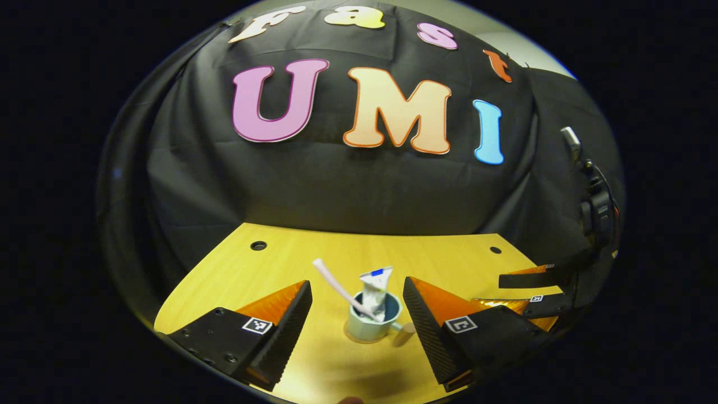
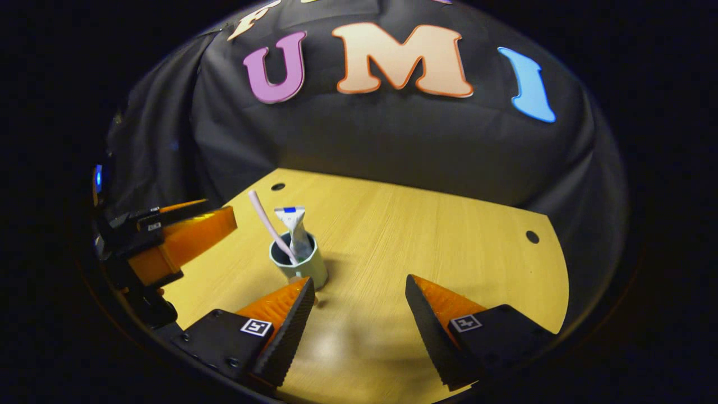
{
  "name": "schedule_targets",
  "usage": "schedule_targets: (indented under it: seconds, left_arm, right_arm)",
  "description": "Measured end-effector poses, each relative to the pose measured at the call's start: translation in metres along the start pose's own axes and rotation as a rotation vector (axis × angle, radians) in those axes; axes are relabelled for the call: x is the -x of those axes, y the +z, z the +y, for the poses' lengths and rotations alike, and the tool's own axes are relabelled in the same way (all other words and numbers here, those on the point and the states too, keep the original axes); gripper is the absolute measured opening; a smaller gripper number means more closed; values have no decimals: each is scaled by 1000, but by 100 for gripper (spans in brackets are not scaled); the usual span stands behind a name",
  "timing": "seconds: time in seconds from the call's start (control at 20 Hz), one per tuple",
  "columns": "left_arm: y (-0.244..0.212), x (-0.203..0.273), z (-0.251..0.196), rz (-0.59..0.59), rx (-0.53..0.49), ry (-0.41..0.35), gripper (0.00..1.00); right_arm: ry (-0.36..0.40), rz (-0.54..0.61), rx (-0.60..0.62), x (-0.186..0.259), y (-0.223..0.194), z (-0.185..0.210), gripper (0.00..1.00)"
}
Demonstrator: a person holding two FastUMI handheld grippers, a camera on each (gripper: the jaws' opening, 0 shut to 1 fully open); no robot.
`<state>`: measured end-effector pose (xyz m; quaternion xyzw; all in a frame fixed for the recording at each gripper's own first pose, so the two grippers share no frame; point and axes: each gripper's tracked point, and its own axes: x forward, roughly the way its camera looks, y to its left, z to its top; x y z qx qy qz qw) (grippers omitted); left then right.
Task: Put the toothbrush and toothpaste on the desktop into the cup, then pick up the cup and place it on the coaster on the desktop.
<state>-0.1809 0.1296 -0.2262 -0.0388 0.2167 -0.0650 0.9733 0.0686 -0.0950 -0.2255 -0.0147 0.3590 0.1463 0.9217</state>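
Note:
A pale teal cup [image 1: 370,325] stands upright on the yellow wooden desktop [image 1: 291,264]. A pink toothbrush [image 1: 336,285] leans out of it to the left, beside a crumpled white toothpaste tube [image 1: 376,292]. A thin tan edge shows under the cup's base; I cannot tell if it is the coaster. My left gripper [image 1: 356,287] is open, one finger on each side of the cup and neither touching it. In the right gripper view the cup [image 2: 303,264] with toothbrush [image 2: 266,221] and toothpaste [image 2: 297,230] stands just past the left finger of my open right gripper [image 2: 359,283].
The right gripper [image 1: 488,290] reaches in from the right edge of the left gripper view. The left gripper [image 2: 221,212] shows at the left of the right gripper view. Two round holes [image 2: 277,186] [image 2: 532,236] mark the desktop's far corners. Black cloth closes the back.

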Motion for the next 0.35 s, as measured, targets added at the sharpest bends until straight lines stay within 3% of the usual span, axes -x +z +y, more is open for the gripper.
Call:
schedule_targets:
  seconds: [0.35]
  left_arm:
    - [27, 8, -30, -82, -8, -6, 95]
  right_arm:
    - [-88, -308, -124, 52, 54, -38, 99]
